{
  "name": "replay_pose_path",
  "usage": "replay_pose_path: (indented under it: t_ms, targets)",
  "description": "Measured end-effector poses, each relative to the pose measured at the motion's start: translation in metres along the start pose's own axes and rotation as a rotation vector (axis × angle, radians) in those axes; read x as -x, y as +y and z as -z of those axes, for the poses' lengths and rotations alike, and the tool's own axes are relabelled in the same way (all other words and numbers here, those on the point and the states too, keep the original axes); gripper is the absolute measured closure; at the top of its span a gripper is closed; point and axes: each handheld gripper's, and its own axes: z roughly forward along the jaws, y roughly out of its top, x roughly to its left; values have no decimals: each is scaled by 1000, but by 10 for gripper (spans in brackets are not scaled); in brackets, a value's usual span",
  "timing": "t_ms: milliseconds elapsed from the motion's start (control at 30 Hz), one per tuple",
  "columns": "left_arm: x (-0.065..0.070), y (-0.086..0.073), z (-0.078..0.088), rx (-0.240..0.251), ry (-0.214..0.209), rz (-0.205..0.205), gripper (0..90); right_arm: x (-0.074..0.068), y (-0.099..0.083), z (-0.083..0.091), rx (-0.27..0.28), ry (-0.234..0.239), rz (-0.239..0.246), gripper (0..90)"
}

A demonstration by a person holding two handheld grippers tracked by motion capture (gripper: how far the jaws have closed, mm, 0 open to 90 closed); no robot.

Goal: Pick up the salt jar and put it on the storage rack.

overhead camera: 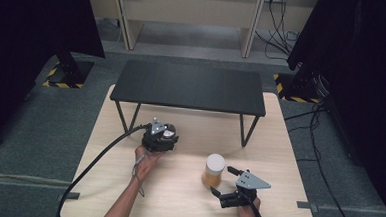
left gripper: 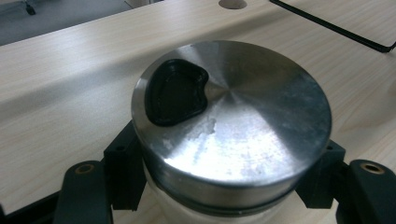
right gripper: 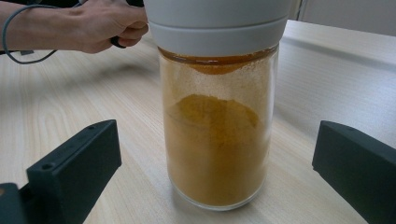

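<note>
- The right claw [overhead camera: 220,181], nearest the person, stands apart around the spice jar [overhead camera: 213,170] without touching it; its pads [right gripper: 74,163] should meet the glass below the white collar and squarely.
- The spice jar stands upright on the counter [overhead camera: 186,198], in front of the black shelf [overhead camera: 189,87]; I judge it top-heavy, so close slowly.
- Farther off, left of the jar, the left claw [overhead camera: 160,137] is clamped on a steel-lidded container [left gripper: 231,123]; keep it level while holding.
</note>
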Motion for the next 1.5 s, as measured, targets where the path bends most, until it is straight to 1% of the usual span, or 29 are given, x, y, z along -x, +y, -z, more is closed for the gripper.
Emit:
replay_pose_path:
  t_ms: [67, 100, 167, 233, 333, 400, 433, 500, 600, 633, 667, 700, 733, 833, 933, 1067, 1167, 1200, 1233, 1267, 1300, 1333, 1433, 1467, 1500]
  targets:
    - [1, 0, 2, -3, 2, -13, 315, 0, 0, 0, 1, 0, -1, 10]
    - [1, 0, 4, -4, -1, -25, 315, 0, 0, 0, 1, 0, -2, 10]
    - [1, 1, 7, -3, -10, -36, 315, 0, 0, 0, 1, 1, -1, 10]
    - [-1, 1, 13, 10, -27, -31, 315, 0, 0, 0, 1, 1, 1, 10]
    - [-7, 3, 25, 38, -69, -12, 315, 0, 0, 0, 1, 0, 2, 10]
    - [-10, 8, 33, 37, -84, -26, 316, 0, 0, 0, 1, -1, 0, 10]
    - [-12, 13, 42, 30, -97, -31, 315, 0, 0, 0, 2, -1, 1, 10]
    - [-15, 16, 50, 29, -104, -32, 316, 0, 0, 0, 0, -2, 3, 10]
    - [-21, 23, 65, 23, -119, -20, 315, -1, 0, 0, -1, -2, 5, 10]
    - [-26, 27, 75, 29, -130, -12, 315, -1, 0, 0, -1, -3, 5, 10]
    - [-27, 29, 78, 28, -134, -9, 315, -1, 0, 0, -1, -3, 5, 10]
    - [-30, 34, 87, 26, -144, -3, 315, -1, 0, 0, 0, -3, 5, 10]
    - [-31, 36, 90, 26, -146, -4, 315, -1, 0, 0, 0, -2, 5, 10]
    - [-31, 49, 107, 22, -147, -38, 315, -1, 1, -1, -4, -3, 7, 10]
    - [-31, 67, 124, 19, -167, -63, 315, -1, 1, 0, -3, -2, 6, 10]
    - [-28, 88, 139, 15, -174, -101, 315, -1, 1, 0, -4, -1, 7, 10]
    - [-30, 103, 148, 23, -193, -93, 315, -1, 0, 0, -1, 1, 7, 10]
    - [-30, 112, 152, 33, -194, -91, 315, -1, 0, 0, 0, 1, 6, 10]
    - [-30, 112, 152, 33, -194, -91, 315, -1, 0, 0, 0, 1, 6, 10]
    - [-33, 120, 155, 38, -200, -81, 315, 0, 0, 0, 1, 3, 6, 10]
    - [-33, 120, 155, 38, -200, -81, 315, 0, 0, 0, 1, 3, 6, 10]
    - [-34, 125, 156, 39, -202, -73, 315, 0, 0, 0, 2, 3, 5, 10]
    - [-37, 140, 159, 38, -189, -62, 316, 0, 0, 0, 2, 3, 6, 10]
    - [-39, 150, 160, 34, -182, -60, 316, 0, 0, 0, 2, 4, 5, 10]
    - [-39, 150, 160, 34, -182, -60, 315, 0, 0, 0, 2, 4, 5, 10]
